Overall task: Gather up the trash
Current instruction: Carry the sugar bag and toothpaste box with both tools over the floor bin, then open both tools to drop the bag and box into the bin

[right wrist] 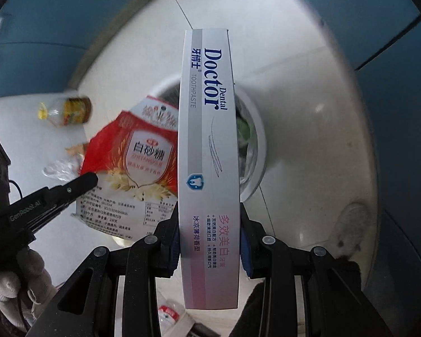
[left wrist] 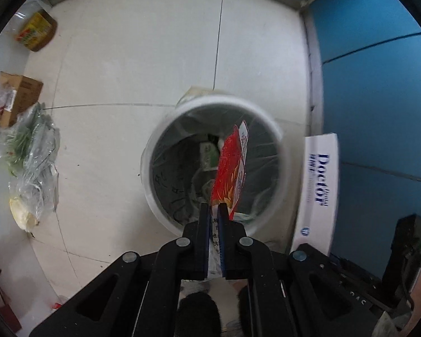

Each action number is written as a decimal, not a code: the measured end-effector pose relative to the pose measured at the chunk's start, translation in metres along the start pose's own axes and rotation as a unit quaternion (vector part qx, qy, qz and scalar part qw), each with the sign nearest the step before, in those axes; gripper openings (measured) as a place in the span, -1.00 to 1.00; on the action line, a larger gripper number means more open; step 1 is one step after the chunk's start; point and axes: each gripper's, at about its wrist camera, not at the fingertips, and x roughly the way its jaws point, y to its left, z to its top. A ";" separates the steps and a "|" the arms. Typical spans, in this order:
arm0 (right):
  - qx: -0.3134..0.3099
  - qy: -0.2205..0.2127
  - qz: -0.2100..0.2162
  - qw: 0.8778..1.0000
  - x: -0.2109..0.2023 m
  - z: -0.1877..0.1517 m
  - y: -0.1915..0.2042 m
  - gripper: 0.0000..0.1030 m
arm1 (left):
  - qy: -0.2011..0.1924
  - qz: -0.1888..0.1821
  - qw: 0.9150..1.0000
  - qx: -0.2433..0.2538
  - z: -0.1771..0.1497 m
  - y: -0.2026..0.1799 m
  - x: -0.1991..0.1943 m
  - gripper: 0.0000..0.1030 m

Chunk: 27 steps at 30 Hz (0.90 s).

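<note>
My left gripper (left wrist: 214, 210) is shut on a red and white sugar bag (left wrist: 230, 168) and holds it over the open mouth of a white trash bin (left wrist: 160, 196) lined with clear plastic. The bag also shows in the right wrist view (right wrist: 134, 168), with the left gripper (right wrist: 84, 181) on it. My right gripper (right wrist: 210, 224) is shut on a long white toothpaste box (right wrist: 209, 140), held just right of the bin (right wrist: 259, 146). The box shows at the right of the left wrist view (left wrist: 320, 191). Trash lies inside the bin.
On the white tiled floor lie a yellow-labelled bottle (left wrist: 36, 32), a cardboard box (left wrist: 16, 98) and crumpled clear plastic bags (left wrist: 31, 157) at the left. A blue wall (left wrist: 379, 98) stands close on the right. A small crumpled white piece (right wrist: 350, 233) lies right of the bin.
</note>
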 end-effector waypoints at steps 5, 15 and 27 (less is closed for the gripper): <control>-0.018 0.090 0.000 0.996 0.073 0.013 -0.009 -0.26 | 0.001 0.027 1.000 0.005 -0.002 0.003 0.012 -0.77; -0.047 0.046 -0.062 0.996 0.032 0.027 0.011 0.86 | -0.070 0.123 0.990 0.010 -0.010 0.019 -0.033 0.94; -0.143 -0.076 -0.188 0.969 -0.071 -0.010 0.089 1.00 | -0.141 0.168 0.976 0.005 -0.057 0.014 -0.100 0.96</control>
